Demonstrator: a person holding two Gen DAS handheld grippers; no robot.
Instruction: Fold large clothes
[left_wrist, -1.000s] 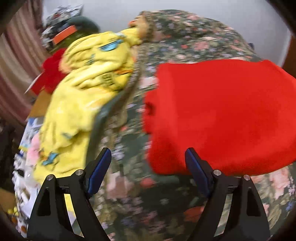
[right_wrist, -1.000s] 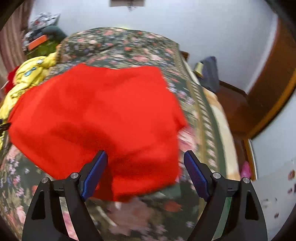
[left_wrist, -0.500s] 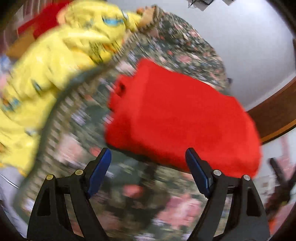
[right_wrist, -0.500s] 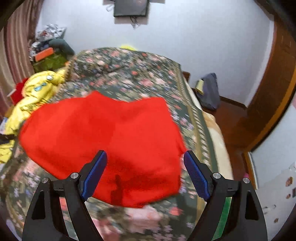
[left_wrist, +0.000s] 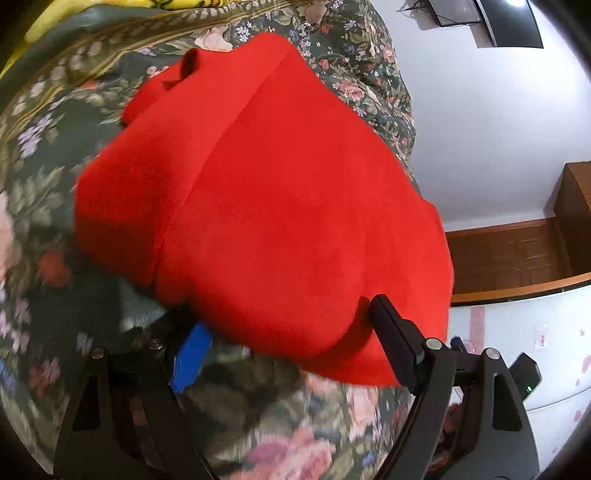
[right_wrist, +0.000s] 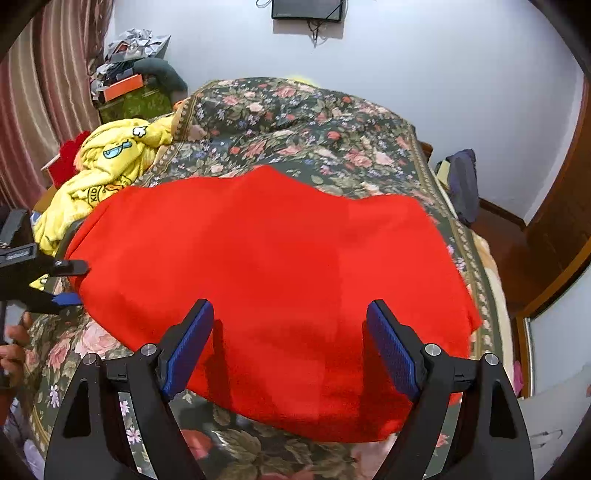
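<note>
- Two grippers we hold over one red garment (right_wrist: 266, 280), which lies spread flat on the floral bedspread (right_wrist: 295, 122) — our landmark here.
- Our right gripper (right_wrist: 290, 347) has its blue-padded jaws spread wide above the garment's near edge, with nothing pinched between them.
- Our left gripper (left_wrist: 288, 332) also stands wide open at the garment's edge; the cloth lies between its fingers, but we cannot tell whether it touches them, and no pad presses on it.
- In the right wrist view, the left gripper shows at the garment's left edge, with a hand (right_wrist: 13, 347) below it.
- A yellow printed garment (right_wrist: 107, 173) lies bunched at the bedspread's far left side, just beside the red one.
</note>
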